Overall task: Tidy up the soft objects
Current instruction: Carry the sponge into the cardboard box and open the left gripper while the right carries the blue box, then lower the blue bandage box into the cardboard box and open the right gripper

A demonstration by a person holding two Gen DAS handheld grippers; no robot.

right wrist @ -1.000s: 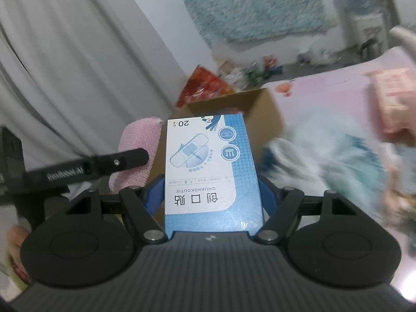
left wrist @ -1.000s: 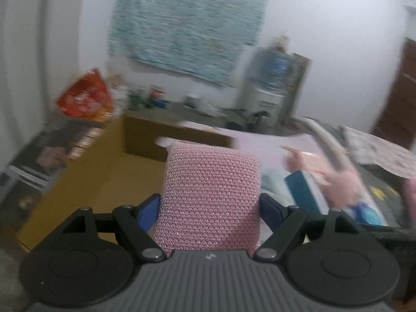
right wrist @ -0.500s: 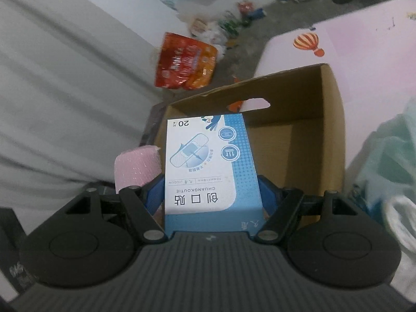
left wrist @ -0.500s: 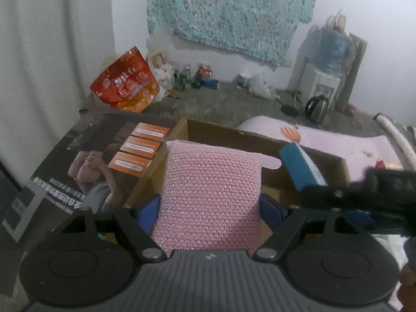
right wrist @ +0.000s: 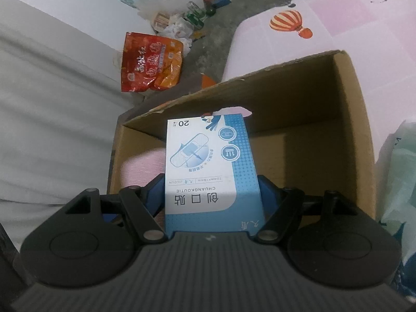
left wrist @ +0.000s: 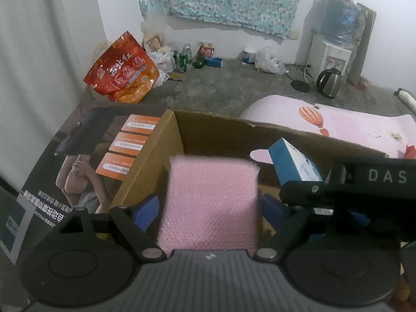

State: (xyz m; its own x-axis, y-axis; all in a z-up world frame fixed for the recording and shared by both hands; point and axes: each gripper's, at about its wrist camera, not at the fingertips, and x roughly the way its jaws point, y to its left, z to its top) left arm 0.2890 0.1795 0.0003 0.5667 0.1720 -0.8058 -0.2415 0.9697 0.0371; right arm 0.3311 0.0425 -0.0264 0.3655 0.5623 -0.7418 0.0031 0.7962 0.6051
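My left gripper (left wrist: 209,208) is shut on a pink knitted sponge pad (left wrist: 210,202), held over the open brown cardboard box (left wrist: 223,135). My right gripper (right wrist: 212,195) is shut on a blue and white bandage box (right wrist: 210,166), held above the same cardboard box (right wrist: 348,98). The pink pad also shows in the right wrist view (right wrist: 143,171), low inside the box at its left. The bandage box shows in the left wrist view (left wrist: 293,163) to the right of the pad, with the right gripper's black body (left wrist: 364,182) behind it.
A red and orange snack bag (left wrist: 122,72) lies on the grey floor beyond the box. A printed box flap (left wrist: 85,161) spreads left. A pink mat with a balloon print (right wrist: 325,20) lies right of the box. A kettle (left wrist: 327,83) and water dispenser (left wrist: 330,52) stand far right.
Both grippers have moved forward and down over the cardboard box. The pink pad now sits lower inside the box, and the bandage box has come closer beside it.
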